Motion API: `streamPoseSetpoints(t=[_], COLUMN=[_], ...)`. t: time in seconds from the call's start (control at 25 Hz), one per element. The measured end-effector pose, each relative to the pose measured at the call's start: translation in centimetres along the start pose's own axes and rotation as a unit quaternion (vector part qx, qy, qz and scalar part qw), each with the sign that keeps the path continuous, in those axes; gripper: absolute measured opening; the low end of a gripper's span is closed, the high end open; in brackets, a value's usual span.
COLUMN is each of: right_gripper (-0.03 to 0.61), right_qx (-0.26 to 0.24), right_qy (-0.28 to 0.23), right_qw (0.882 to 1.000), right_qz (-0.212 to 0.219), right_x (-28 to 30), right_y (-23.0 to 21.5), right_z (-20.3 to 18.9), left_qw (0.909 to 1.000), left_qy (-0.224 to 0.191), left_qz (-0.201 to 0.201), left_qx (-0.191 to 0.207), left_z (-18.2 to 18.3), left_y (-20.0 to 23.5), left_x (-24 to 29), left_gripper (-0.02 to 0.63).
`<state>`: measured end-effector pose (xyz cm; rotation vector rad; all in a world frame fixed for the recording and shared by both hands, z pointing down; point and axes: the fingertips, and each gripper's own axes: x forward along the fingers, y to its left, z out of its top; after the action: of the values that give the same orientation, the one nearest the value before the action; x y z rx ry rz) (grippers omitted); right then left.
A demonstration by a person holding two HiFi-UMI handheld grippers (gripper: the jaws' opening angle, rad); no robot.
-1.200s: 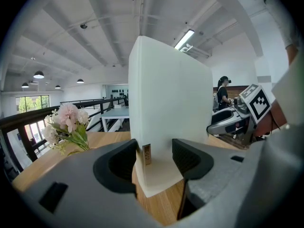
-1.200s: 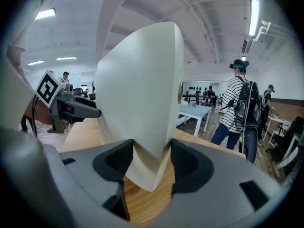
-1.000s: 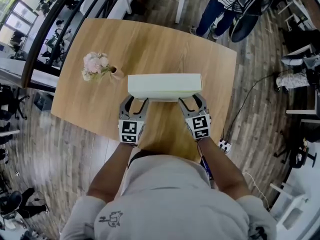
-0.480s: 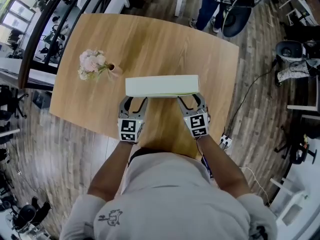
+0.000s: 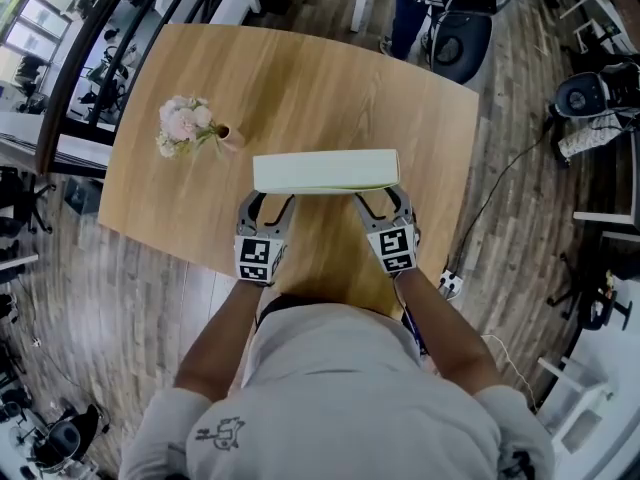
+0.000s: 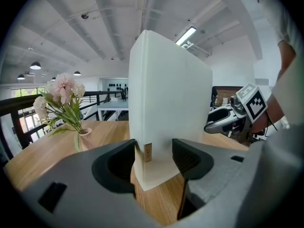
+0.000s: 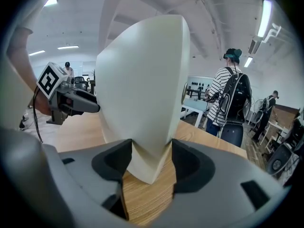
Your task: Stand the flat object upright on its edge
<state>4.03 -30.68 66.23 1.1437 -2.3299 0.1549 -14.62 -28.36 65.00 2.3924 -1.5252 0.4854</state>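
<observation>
- Print on the tag (image 6: pixel 147 152) of the pale box (image 6: pixel 166 94) is showing too small to read
- The head view's top edge is cutting off the standing person (image 5: pixel 407 16)
- The wearer's torso (image 5: pixel 340 398) is hiding the table (image 5: pixel 300 78) along its near edge

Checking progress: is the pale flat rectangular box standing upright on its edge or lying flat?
Upright: the pale flat box rises tall, its narrow edge on the wooden table.

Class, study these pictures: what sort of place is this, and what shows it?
Probably an open-plan office or lab workspace: a large wooden table on plank flooring, an office chair nearby, and ceiling strip lights overhead.
</observation>
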Motion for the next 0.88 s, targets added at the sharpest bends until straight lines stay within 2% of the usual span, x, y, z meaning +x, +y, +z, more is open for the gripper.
streamPoseSetpoints(t=[0.4, 0.88], right_gripper=[0.272, 0.241], right_qx=[0.002, -0.008], right_qy=[0.002, -0.041], right_qw=[1.000, 0.999], right_qz=[0.004, 0.016], right_x=[-1.3, -6.3], right_y=[-0.1, 1.2], right_z=[-0.5, 2.3], left_qw=[0.9999, 0.9981], left_qy=[-0.003, -0.037], left_qz=[0.009, 0.042], left_qx=[-0.008, -0.023], left_z=[-0.1, 2.8], left_y=[-0.3, -2.2], left_x=[-1.1, -6.4], left_gripper=[0.239, 0.239])
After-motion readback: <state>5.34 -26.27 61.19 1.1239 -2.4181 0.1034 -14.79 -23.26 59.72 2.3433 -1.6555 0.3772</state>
